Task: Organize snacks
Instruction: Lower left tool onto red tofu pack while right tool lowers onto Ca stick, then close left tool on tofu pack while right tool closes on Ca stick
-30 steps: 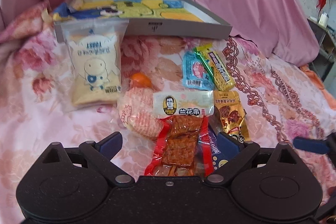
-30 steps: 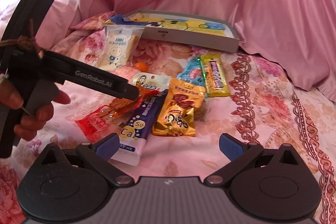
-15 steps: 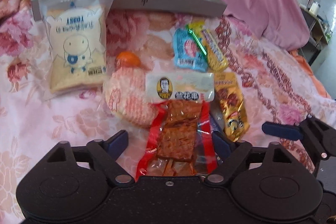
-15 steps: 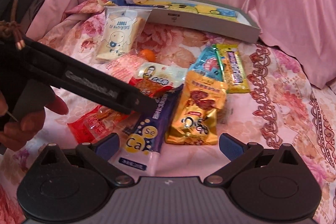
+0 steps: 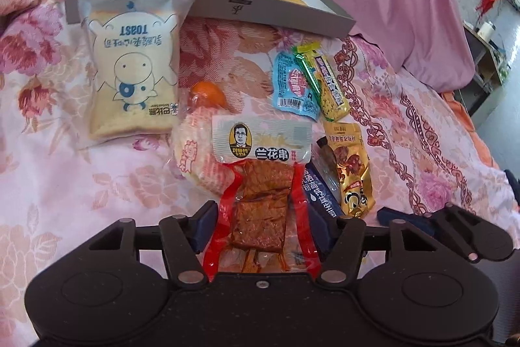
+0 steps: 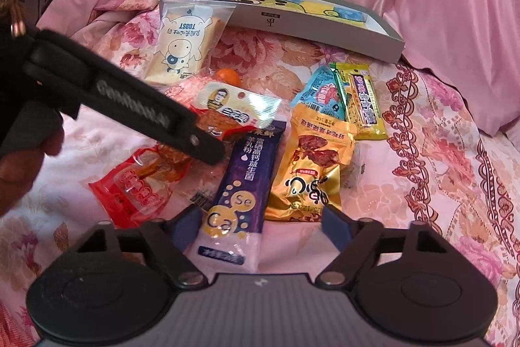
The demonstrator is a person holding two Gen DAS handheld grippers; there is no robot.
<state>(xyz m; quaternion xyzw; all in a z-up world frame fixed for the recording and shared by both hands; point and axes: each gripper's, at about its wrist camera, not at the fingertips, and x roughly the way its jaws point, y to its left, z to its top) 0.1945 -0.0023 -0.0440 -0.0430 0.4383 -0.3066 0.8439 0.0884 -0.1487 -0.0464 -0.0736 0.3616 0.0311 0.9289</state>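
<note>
In the left wrist view a red packet of brown tofu strips (image 5: 263,204) lies lengthwise between the pads of my left gripper (image 5: 262,226). Its jaws are closing, the pads stand right beside the packet's red side edges, and the packet is not visibly squeezed. In the right wrist view my right gripper (image 6: 260,226) straddles the near end of a purple "Se Ca" sachet (image 6: 247,165). Those jaws are closing too, with gaps on both sides. A gold packet (image 6: 312,165) lies just right of the sachet. The grey box (image 5: 276,12) with a cartoon lining sits at the back.
On the floral bedspread lie a toast bag (image 5: 133,70), a small orange (image 5: 208,91), a round pink cracker pack (image 5: 198,152), a blue packet (image 5: 292,86) and a yellow-green bar (image 5: 328,80). A hand (image 6: 19,168) holds the left gripper. Pink bedding rises behind the box.
Both pairs of jaws have narrowed. The left gripper tilted down over the red packet. The right gripper came forward until the purple sachet lay between its pads.
</note>
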